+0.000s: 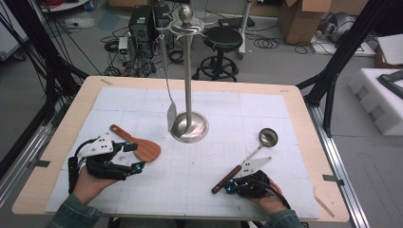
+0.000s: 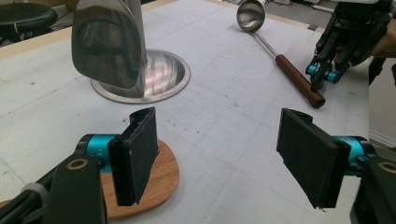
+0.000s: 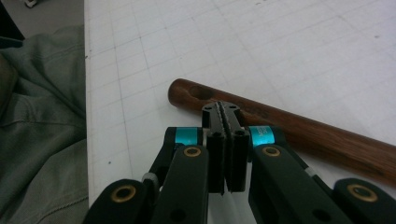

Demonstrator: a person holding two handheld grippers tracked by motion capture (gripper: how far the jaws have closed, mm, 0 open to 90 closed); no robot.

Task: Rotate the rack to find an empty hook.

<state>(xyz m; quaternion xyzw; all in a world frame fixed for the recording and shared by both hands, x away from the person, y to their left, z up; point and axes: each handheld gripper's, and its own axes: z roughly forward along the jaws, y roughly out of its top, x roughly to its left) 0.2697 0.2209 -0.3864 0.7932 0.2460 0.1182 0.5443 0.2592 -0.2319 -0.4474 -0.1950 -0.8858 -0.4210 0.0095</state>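
Note:
A ladle [image 1: 268, 137] with a steel bowl and a brown wooden handle [image 3: 299, 130] lies at the right of the white mat. My right gripper [image 3: 225, 112] is shut with nothing between its pads; its tips sit right at the handle's near end [image 1: 227, 178]. Whether they touch the wood I cannot tell. A wooden spatula [image 1: 138, 145] lies at the left. My left gripper [image 2: 224, 154] stands open, and its left pad [image 2: 137, 154] hangs over the spatula's blade [image 2: 161, 179]. The right gripper [image 2: 322, 74] also shows far off in the left gripper view.
A steel utensil stand [image 1: 188, 126] rises at the mat's centre, with a metal turner [image 1: 171, 116] hanging from a top hook. Its blade [image 2: 107, 46] hangs close ahead of the left gripper. A grey sleeve [image 3: 42, 130] lies at the table's near edge.

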